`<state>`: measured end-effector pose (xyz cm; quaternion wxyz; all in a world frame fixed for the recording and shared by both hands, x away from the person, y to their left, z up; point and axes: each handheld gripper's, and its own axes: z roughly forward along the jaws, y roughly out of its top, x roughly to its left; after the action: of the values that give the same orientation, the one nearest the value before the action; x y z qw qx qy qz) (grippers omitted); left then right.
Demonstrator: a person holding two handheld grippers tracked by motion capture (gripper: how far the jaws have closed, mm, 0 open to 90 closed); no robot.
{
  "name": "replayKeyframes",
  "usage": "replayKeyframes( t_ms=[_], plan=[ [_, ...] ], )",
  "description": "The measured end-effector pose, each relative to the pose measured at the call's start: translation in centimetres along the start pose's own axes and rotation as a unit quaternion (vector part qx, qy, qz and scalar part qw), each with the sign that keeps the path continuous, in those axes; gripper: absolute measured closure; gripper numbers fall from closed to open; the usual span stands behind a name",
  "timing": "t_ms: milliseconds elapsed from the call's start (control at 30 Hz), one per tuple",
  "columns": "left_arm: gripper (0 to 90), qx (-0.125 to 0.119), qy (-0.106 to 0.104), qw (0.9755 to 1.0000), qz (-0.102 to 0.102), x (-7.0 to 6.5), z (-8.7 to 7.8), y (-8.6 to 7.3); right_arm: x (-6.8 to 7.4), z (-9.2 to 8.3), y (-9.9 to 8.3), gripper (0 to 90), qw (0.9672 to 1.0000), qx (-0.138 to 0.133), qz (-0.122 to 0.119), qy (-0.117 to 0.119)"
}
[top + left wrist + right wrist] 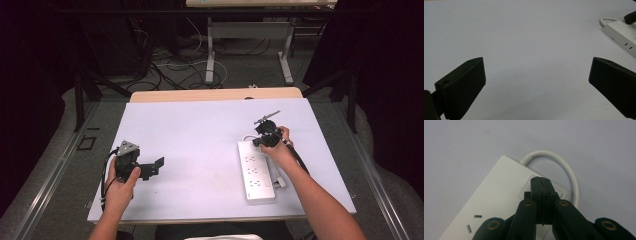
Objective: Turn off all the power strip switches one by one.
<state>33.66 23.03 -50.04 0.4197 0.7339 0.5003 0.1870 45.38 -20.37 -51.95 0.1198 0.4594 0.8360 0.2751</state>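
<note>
A white power strip (256,172) lies lengthwise on the right half of the table, its white cable (569,170) looping out of the far end. My right gripper (541,181) is shut with nothing between its jaws. Its joined tips point down onto the square rocker switch (525,188) at the strip's far end (499,185). In the high view a hand holds this right gripper (261,141) over that end. My left gripper (154,169) rests low at the table's left and points right. Its jaws stand wide open over bare tabletop (536,65). Far off at the right of its view lies the strip (621,33).
The pale table top (200,140) has a wooden strip along its far edge. A white plug (281,183) lies against the strip's right side near the front. Beyond the table are floor cables and another desk's legs (210,55).
</note>
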Motion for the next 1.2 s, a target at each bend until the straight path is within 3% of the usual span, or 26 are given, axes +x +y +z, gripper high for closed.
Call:
replayKeyframes(
  t_ms=[200,233,267,300,433,700,1200],
  plan=[
    [0.9,0.003,-0.002,1.0,0.004,-0.1,0.2,0.0,-0.2,-0.2,-0.1,90.0,0.9999,-0.012,0.01,0.003],
    [0.9,0.004,-0.003,1.0,0.003,-0.1,0.2,0.0,-0.2,-0.1,-0.1,90.0,0.9997,-0.022,0.007,0.002],
    [0.9,0.006,-0.004,1.0,0.002,0.0,0.2,0.0,-0.1,-0.3,-0.1,90.0,0.9999,-0.012,0.004,-0.006],
    [0.9,0.007,-0.004,1.0,0.002,0.0,0.2,0.0,-0.1,-0.3,-0.1,90.0,0.9999,-0.014,-0.001,0.002],
    [0.9,0.006,-0.004,1.0,0.001,0.0,0.3,0.0,0.2,-0.7,-0.2,90.0,0.9997,-0.021,-0.004,-0.008],
    [0.9,0.001,-0.002,1.0,-0.002,0.0,0.2,-0.1,0.4,-1.4,-0.5,90.0,0.9995,-0.03,0.004,0.013],
    [0.9,0.003,-0.002,1.0,-0.002,0.1,0.1,0.0,1.0,-2.5,-1.4,90.0,0.9992,-0.033,0.001,0.022]
  ],
)
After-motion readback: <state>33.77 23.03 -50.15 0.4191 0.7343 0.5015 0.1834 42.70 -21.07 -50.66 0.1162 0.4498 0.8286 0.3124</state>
